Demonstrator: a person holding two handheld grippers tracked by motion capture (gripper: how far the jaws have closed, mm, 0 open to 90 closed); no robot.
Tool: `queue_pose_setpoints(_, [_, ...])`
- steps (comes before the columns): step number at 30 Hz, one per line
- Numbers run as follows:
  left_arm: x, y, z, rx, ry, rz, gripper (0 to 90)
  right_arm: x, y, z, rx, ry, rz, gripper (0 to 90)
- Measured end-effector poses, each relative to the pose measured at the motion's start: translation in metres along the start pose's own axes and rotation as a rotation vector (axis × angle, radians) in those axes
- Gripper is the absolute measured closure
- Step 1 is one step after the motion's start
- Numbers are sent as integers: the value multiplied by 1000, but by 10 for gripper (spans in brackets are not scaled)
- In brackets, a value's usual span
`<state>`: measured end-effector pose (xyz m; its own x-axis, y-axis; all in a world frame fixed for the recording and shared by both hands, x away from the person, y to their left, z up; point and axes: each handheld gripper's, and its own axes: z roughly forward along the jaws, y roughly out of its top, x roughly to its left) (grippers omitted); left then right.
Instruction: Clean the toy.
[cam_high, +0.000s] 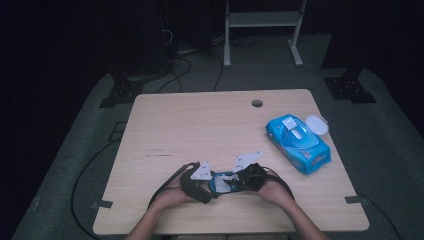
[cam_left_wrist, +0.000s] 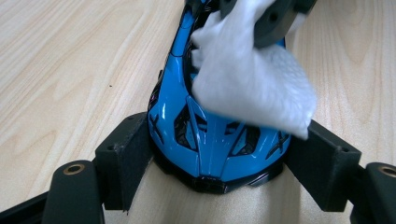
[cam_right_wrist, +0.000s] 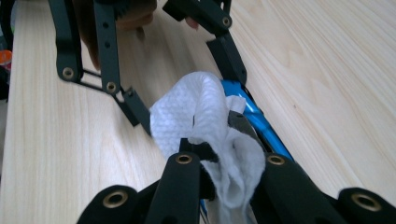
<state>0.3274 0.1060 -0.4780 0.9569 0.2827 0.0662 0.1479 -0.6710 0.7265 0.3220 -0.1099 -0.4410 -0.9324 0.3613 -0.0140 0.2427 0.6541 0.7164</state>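
Near the front edge of the wooden table (cam_high: 200, 120), in the high view, the left gripper (cam_high: 212, 189) and the right gripper (cam_high: 235, 181) meet over a small blue toy car (cam_high: 220, 182), while a blue wipes pack (cam_high: 298, 142) lies well apart toward the right edge with a white lid (cam_high: 317, 123) just beside it. In the left gripper view, the jaws clamp the toy car (cam_left_wrist: 215, 144) by its two sides, and a white wipe (cam_left_wrist: 252, 84) rests on its bodywork. In the right gripper view, the jaws pinch the bunched wipe (cam_right_wrist: 210, 130) tightly, pressing it against the car (cam_right_wrist: 257, 121), with the left gripper (cam_right_wrist: 182, 98) beyond.
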Motion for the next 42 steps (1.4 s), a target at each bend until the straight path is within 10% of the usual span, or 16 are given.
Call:
queue_pose_setpoints(9, [0, -1, 0, -4, -2, -7, 251, 7, 21, 38, 13, 5, -45, 825])
queue_pose_setpoints(15, [0, 0, 0, -2, 1, 1, 251, -7, 17, 21, 41, -84, -42, 825])
queue_pose_setpoints(42, [0, 0, 1, -3, 0, -5, 250, -15, 18, 23, 57, -95, 18, 825])
